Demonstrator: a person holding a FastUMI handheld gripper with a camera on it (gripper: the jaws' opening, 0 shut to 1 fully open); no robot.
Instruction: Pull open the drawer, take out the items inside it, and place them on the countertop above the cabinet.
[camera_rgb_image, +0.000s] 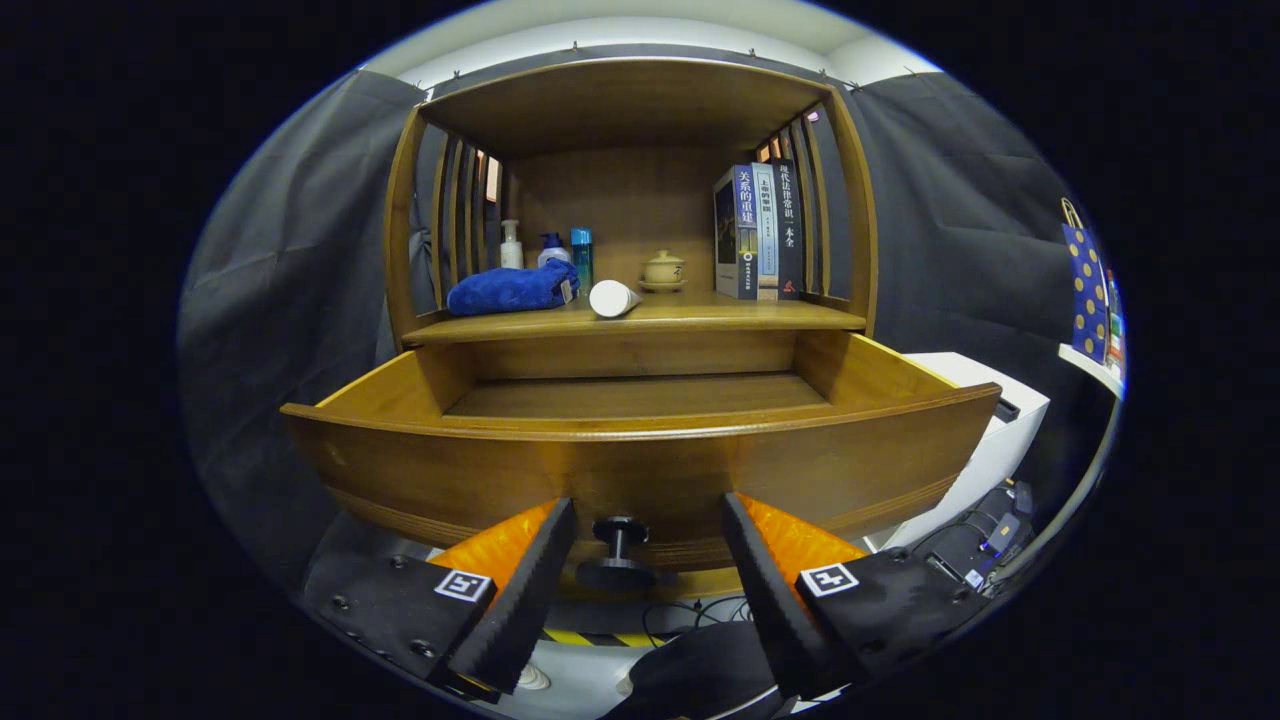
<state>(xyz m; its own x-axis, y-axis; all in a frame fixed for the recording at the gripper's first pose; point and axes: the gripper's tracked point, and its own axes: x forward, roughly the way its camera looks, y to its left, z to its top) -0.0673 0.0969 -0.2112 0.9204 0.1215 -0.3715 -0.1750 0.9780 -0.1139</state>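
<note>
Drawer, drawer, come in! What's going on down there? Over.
Gripper open, fingers either side of the knob, not touching. Drawer pulled out, visible floor bare. Blue cloth and white tube on countertop. Nothing in the way.

Gripper spread wide around the knob of the pulled-out drawer.

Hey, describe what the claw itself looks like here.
The claw has two wedge-shaped fingers with ribbed inner faces, each on a dark block with visible screws. Each block carries a small square black-and-white marker. No cables show on it.
</note>
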